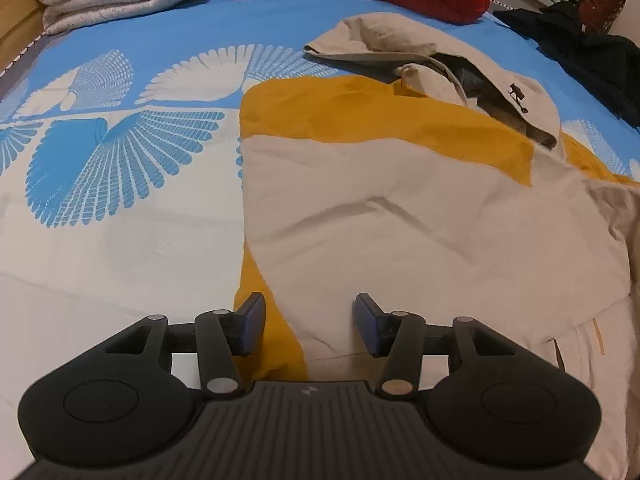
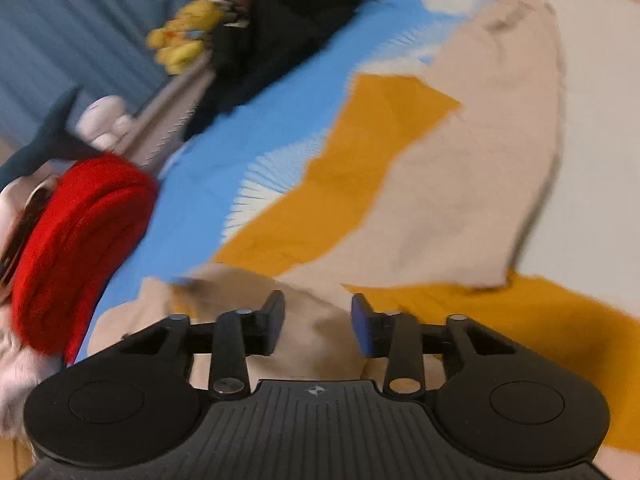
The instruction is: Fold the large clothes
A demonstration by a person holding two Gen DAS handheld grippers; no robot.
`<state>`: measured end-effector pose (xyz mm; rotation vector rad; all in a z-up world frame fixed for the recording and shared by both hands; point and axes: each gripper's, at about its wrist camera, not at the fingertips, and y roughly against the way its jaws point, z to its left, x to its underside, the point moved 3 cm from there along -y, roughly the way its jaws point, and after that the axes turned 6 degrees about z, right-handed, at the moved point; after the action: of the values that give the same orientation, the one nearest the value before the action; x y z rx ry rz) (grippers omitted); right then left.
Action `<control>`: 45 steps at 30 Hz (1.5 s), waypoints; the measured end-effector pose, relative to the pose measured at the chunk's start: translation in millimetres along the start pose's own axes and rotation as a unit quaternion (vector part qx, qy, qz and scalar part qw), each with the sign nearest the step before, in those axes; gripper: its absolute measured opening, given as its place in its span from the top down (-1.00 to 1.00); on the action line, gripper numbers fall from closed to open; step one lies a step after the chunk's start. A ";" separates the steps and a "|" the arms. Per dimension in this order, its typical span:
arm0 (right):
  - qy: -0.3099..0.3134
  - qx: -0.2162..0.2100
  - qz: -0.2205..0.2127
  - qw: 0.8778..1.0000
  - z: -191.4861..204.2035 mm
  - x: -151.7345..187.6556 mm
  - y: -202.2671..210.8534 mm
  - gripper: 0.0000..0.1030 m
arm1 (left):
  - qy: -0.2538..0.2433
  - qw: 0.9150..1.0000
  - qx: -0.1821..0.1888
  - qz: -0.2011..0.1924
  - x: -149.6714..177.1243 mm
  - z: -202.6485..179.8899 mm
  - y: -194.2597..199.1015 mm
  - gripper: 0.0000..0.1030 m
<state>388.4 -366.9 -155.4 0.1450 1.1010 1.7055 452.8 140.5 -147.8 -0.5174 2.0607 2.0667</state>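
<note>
On the blue patterned bedspread (image 1: 160, 32), the beige-and-mustard jacket (image 1: 400, 220) is lying half folded. Left gripper (image 1: 310, 330) is hovering released over its near hem; right gripper (image 2: 318, 326), blurred, is gaping empty above the beige hood end. Each should be pinching one layer only, probably.

No text, number or brand name can be read in either view. The only marks are a small dark embroidered figure on the beige jacket (image 1: 518, 94), wordless, and a small pale emblem on the ribbed black body of each gripper, too small to make out
</note>
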 end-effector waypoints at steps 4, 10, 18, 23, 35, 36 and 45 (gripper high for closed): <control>-0.051 -0.001 -0.039 0.998 -12.5 -21.0 9.6 0.21 | 0.002 1.000 -0.001 0.001 -1.6 -1.8 -1.6 -0.09; -0.057 0.017 -0.088 0.994 -19.9 -38.8 23.1 0.05 | 0.003 1.000 0.000 -0.001 -4.6 -1.9 -2.0 -0.11; -0.004 0.045 0.100 0.994 -22.6 -18.5 -52.7 0.03 | 0.002 1.000 0.002 0.000 -4.6 -1.4 -2.2 -0.12; 0.002 0.005 0.070 0.998 -8.6 -23.2 -33.5 0.96 | 0.006 1.000 0.007 0.000 -5.8 -2.1 -1.7 -0.12; 0.066 0.090 -0.016 0.994 -0.3 -29.1 -5.0 0.62 | -0.017 1.000 -0.008 0.005 -0.4 -8.2 -5.8 -0.12; 0.086 0.077 -0.040 0.993 4.8 -31.3 1.3 0.54 | -0.020 1.000 -0.006 -0.001 -0.5 -10.5 -4.0 -0.12; 0.031 0.049 0.120 0.991 -35.5 -46.0 -42.5 0.45 | -0.026 0.999 -0.014 0.015 4.4 -22.9 -9.2 -0.22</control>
<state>417.9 -423.9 -187.9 0.2981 1.2561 1.8786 454.9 117.5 -157.5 -0.4360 2.0262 2.1054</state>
